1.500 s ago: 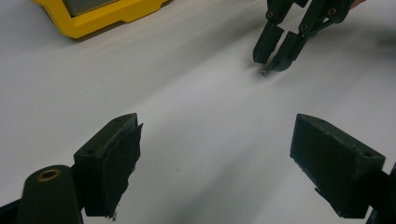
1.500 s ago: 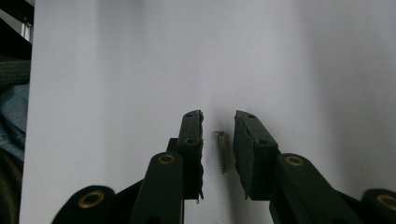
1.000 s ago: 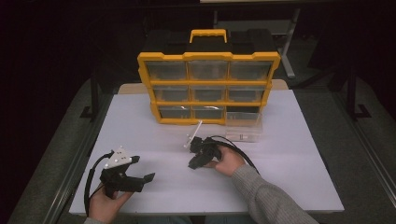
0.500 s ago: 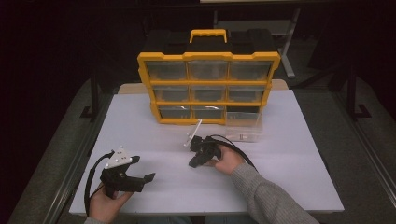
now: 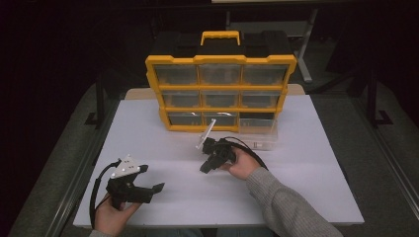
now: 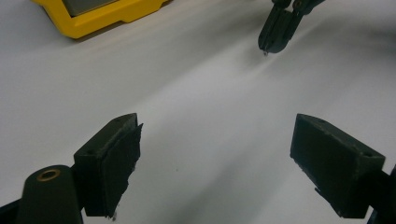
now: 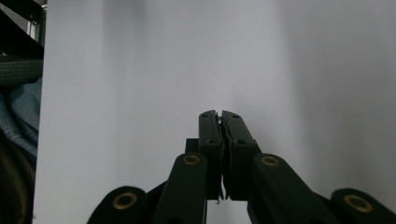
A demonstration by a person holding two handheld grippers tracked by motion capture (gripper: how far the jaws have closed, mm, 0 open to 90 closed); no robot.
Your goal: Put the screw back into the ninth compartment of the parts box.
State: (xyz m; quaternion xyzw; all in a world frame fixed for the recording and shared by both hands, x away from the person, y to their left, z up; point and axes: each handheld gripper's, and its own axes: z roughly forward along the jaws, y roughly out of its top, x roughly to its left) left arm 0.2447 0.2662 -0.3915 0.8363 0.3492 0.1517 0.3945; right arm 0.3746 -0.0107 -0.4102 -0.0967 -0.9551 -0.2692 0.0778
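Right gripper [image 5: 204, 169], newly pinched shut, sits near the clear drawer [image 5: 258, 139].

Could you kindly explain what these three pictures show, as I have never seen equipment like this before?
A person sits at a white table with a hand-held black two-fingered gripper in each hand. The high view looks down from above; each of the other two comes from a camera riding on one gripper, looking along its fingers. The left gripper has its fingers spread wide with bare table between them. The right gripper is shut; a tiny dark speck seems to sit at its tip, too small to identify. At the back stands a yellow plastic organiser box with small clear drawers; one clear drawer is out on the table in front of it.
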